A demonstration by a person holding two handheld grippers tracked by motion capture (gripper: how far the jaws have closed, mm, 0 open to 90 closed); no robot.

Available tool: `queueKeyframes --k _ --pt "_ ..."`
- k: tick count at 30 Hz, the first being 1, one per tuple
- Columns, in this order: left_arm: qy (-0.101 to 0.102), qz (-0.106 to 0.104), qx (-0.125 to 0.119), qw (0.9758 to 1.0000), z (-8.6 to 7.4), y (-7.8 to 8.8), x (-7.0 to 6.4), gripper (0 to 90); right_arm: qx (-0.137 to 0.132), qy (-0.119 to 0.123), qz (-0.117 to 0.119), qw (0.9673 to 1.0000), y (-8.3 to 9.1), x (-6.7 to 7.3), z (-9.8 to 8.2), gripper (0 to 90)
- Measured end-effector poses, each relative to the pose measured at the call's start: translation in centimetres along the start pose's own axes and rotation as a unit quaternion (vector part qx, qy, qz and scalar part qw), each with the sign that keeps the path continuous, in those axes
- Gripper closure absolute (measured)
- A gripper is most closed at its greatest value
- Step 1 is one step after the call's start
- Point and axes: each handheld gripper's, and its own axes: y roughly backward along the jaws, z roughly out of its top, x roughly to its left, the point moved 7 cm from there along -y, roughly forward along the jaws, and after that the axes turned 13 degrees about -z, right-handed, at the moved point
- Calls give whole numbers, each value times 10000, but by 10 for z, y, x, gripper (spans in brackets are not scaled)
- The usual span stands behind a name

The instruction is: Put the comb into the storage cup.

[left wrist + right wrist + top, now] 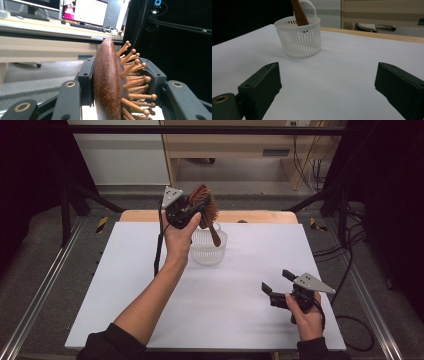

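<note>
A brown wooden hairbrush (206,209) with peg bristles is held up over the white slatted basket (207,251) at the back of the table. My left gripper (196,211) is shut on the brush head (110,82), its jaws pressing on the back and the bristle side. The brush handle (215,236) points down into the basket, and it also dips into the basket (299,40) in the right gripper view (299,13). My right gripper (276,281) rests low at the front right of the table, open, with nothing between its jaws.
The white tabletop (235,285) has a wooden strip (260,216) along its far edge. Black frame posts stand at both sides, and cables lie on the floor to the right. A desk with monitors (85,11) stands beyond the table.
</note>
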Motion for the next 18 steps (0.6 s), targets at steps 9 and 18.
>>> queueKeyframes --k 9,18 --pt "67 -11 15 10000 -7 -1 2 517 1 -64 37 10000 0 1 0 71" --pt "-28 2 80 10000 -12 -3 0 516 15 -7 50 10000 0 1 0 71"
